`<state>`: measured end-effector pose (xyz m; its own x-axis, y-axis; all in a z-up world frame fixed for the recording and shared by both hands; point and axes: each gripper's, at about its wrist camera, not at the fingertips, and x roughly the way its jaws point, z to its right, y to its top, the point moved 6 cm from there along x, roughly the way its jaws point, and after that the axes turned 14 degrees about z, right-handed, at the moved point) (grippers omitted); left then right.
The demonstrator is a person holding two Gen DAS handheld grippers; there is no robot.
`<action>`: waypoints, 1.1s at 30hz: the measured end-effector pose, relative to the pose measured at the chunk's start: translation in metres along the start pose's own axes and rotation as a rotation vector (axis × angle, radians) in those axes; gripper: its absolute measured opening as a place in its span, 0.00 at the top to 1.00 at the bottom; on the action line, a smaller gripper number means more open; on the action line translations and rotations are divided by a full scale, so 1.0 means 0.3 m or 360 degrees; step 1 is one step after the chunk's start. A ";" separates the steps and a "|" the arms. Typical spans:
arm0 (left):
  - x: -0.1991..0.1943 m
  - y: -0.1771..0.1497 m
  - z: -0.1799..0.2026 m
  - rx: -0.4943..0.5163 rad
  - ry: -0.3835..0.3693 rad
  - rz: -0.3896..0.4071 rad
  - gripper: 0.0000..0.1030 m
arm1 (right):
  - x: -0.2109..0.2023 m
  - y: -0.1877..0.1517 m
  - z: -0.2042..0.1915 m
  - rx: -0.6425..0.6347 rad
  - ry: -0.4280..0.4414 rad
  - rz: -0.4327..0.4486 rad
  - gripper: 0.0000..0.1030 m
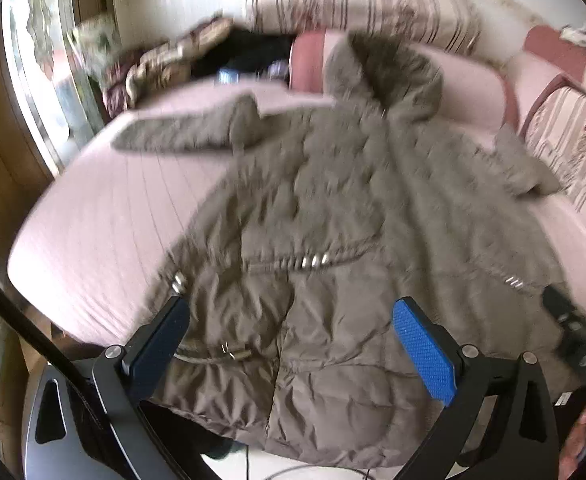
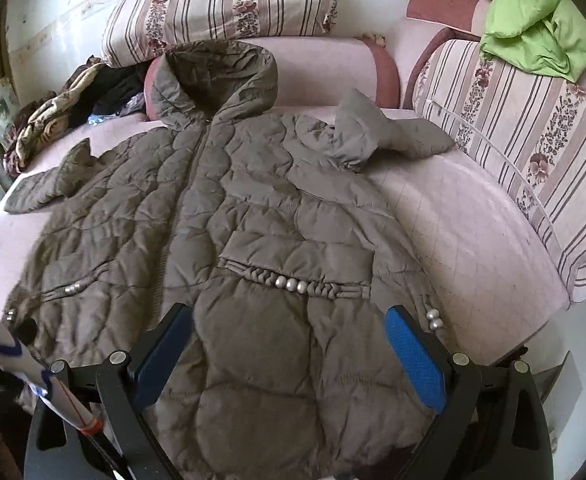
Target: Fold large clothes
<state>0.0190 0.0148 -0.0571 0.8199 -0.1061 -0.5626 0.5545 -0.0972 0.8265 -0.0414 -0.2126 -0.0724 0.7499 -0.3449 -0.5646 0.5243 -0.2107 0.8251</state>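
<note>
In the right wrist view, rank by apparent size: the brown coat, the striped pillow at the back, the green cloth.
1. brown coat, far the largest
2. striped pillow
3. green cloth; it lies farther off, so true size is unsure

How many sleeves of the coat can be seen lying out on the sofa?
2. One sleeve stretches out to the left of the coat; the other sleeve lies bent at the upper right, near the striped cushion.

You are in a lived-in home sitting room. A pink corner sofa (image 2: 473, 216) fills the view, with striped floral cushions (image 2: 221, 8) along its back. A crumpled green blanket (image 2: 541, 36) sits on its right armrest, and patterned throws (image 2: 53, 120) are heaped at its far left end.
</note>
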 end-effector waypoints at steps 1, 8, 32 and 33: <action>-0.038 0.020 0.000 0.0003 -0.0010 0.0034 0.01 | -0.019 0.004 0.000 -0.0003 -0.0003 0.0010 0.04; -0.202 0.091 -0.021 -0.0016 -0.0061 0.0123 0.01 | -0.193 0.030 0.009 -0.0038 -0.0016 0.0086 0.04; -0.528 0.134 -0.065 0.0014 -0.0079 0.0406 0.01 | -0.537 -0.032 -0.020 -0.0208 -0.0102 0.0285 0.00; -0.520 0.145 -0.071 0.0009 -0.0073 0.0406 0.01 | -0.528 -0.030 -0.026 -0.0213 -0.0093 0.0267 0.00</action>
<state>-0.0817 0.0481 0.0671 0.9258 -0.1730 -0.3362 0.3294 -0.0673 0.9418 -0.1616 -0.1489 0.0094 0.8084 -0.4183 -0.4141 0.4460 -0.0239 0.8947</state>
